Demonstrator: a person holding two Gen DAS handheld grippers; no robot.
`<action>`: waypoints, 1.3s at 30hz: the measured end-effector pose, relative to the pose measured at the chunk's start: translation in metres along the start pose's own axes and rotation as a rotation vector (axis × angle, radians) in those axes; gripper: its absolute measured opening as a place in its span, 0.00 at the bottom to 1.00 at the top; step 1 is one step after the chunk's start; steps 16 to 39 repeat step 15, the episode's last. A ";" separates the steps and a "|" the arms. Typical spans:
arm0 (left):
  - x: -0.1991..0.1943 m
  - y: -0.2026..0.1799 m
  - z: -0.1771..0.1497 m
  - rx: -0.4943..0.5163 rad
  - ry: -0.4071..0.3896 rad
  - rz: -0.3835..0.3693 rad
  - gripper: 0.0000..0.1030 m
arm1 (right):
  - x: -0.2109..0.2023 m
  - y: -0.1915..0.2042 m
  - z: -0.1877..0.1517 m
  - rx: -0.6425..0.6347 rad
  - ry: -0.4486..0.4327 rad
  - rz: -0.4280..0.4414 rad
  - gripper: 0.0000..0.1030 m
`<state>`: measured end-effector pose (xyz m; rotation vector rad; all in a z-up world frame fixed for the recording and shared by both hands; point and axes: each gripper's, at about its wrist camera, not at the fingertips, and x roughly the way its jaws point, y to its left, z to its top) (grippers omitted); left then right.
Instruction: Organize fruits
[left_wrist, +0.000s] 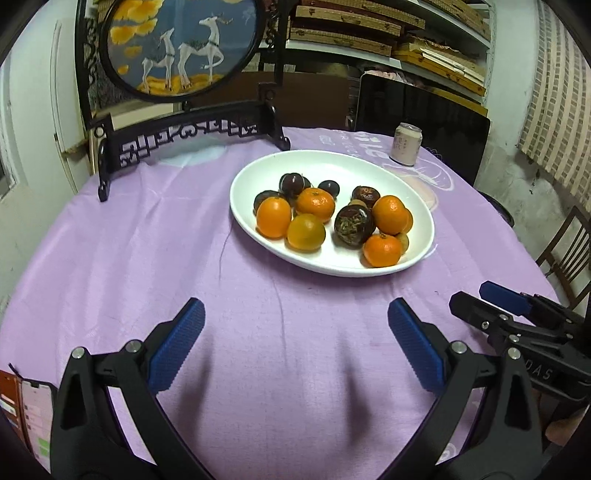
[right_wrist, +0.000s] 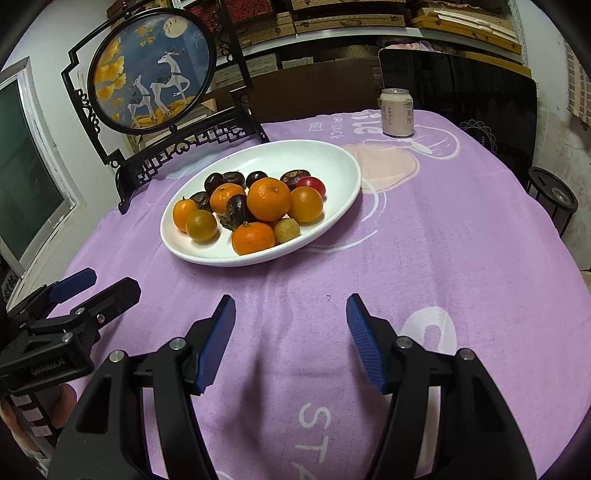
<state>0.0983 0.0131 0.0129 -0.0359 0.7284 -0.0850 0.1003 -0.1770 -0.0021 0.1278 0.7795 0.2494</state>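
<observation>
A white oval plate (left_wrist: 258, 173) (right_wrist: 332, 162) rests on the purple tablecloth and holds several oranges (left_wrist: 274, 217) (right_wrist: 268, 198), dark purple fruits (left_wrist: 354, 225) (right_wrist: 214, 181), a small yellowish fruit (right_wrist: 287, 230) and a red one (right_wrist: 311, 182). My left gripper (left_wrist: 295, 314) hovers open over bare cloth in front of the plate, nothing between its blue pads. My right gripper (right_wrist: 291, 306) is also open and empty, short of the plate. Each gripper shows at the edge of the other's view: the right gripper (left_wrist: 495, 299) and the left gripper (right_wrist: 96, 284).
A round framed deer picture on a black carved stand (left_wrist: 177, 48) (right_wrist: 151, 70) stands behind the plate. A drink can (left_wrist: 406, 144) (right_wrist: 397, 112) sits at the far right of the table. A phone (left_wrist: 35, 424) lies at the near left edge. Shelves and a dark chair stand behind.
</observation>
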 end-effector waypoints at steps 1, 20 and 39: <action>0.000 0.000 0.000 0.000 0.000 0.006 0.98 | 0.000 0.000 0.000 0.002 0.000 0.000 0.61; -0.004 -0.009 -0.001 0.062 -0.038 0.130 0.98 | 0.001 -0.001 0.000 0.011 0.007 0.005 0.61; -0.004 -0.009 -0.001 0.062 -0.038 0.130 0.98 | 0.001 -0.001 0.000 0.011 0.007 0.005 0.61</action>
